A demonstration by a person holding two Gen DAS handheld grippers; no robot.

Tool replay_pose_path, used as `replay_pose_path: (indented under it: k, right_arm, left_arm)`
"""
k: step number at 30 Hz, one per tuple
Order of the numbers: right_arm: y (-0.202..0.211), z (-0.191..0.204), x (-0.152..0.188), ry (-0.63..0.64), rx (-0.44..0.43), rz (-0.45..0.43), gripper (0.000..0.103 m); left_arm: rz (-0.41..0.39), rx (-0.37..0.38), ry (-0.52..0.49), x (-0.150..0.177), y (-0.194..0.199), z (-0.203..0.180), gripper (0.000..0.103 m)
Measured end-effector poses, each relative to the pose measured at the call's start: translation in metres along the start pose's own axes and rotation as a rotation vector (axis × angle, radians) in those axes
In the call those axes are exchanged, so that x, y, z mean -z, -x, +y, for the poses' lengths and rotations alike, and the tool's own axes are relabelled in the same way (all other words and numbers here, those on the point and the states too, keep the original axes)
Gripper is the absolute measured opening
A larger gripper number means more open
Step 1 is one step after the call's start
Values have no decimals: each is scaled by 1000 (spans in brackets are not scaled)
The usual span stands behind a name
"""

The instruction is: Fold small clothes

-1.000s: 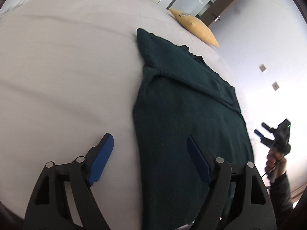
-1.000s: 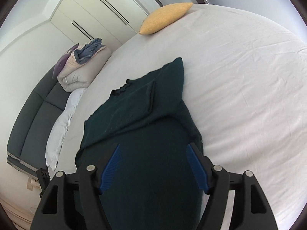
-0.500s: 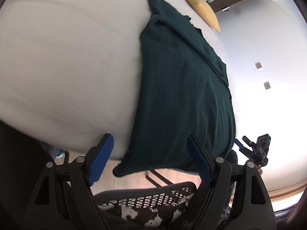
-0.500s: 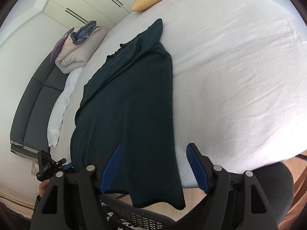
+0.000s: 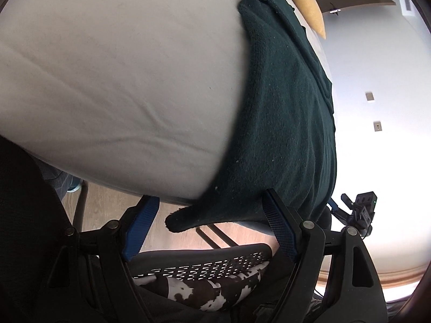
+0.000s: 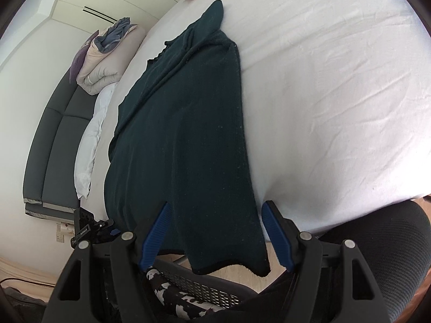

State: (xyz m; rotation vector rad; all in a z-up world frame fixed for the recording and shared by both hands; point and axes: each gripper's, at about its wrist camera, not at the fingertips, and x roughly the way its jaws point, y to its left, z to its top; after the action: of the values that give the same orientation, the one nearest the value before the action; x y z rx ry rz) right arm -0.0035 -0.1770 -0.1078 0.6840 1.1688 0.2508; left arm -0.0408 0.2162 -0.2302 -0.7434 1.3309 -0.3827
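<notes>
Left wrist view: dark green sweater (image 5: 282,123) lies on white bed (image 5: 121,80), long axis running from near edge toward far end w/ yellow pillow (image 5: 307,5). Hem hangs over near bed edge; neck end cut off at frame top. Left gripper (image 5: 208,230) jaws apart, hem corner between blue pads, no pad contact visible. Right wrist view: right gripper (image 6: 215,235) jaws apart, straddling other hem corner, not pressing. Sleeves folded in, hard to make out. Mesh chair (image 6: 204,285) below, mostly hidden.

both hand-held grippers (image 5: 208,227) (image 6: 216,235) lowered to sweater (image 6: 183,134) hem, bed edge
</notes>
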Motion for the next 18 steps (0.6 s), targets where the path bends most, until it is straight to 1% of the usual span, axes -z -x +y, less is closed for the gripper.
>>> replay_pose_path:
  k: [1,3,5,8,9,12,15,18]
  right_arm:
    - [0,0,1,-4,-3,6,72]
    - [0,0,3,-11,0,15,72]
    - [-1,0,5,-18,-3,28,72]
    - [-3,0,8,-20,7,49,72]
    - [-3,0,9,-20,11,56,72]
    - [-5,-2,11,-35,19,74,72]
    - [-7,-3,11,-32,26,84,72]
    - [-12,-4,10,-30,44,103,72]
  left_arm:
    - [4,-1,-7,0,-2,-2,74]
    - [33,8,-11,1,-5,-1,52]
    - [55,22,-13,2,-7,-2,41]
    - [62,27,-17,3,-5,-3,29]
    - [60,34,-18,3,-5,-5,22]
    - [57,60,-25,3,2,-5,13]
    - [44,80,-35,1,10,-9,10]
    - [24,96,-53,-2,20,-15,9]
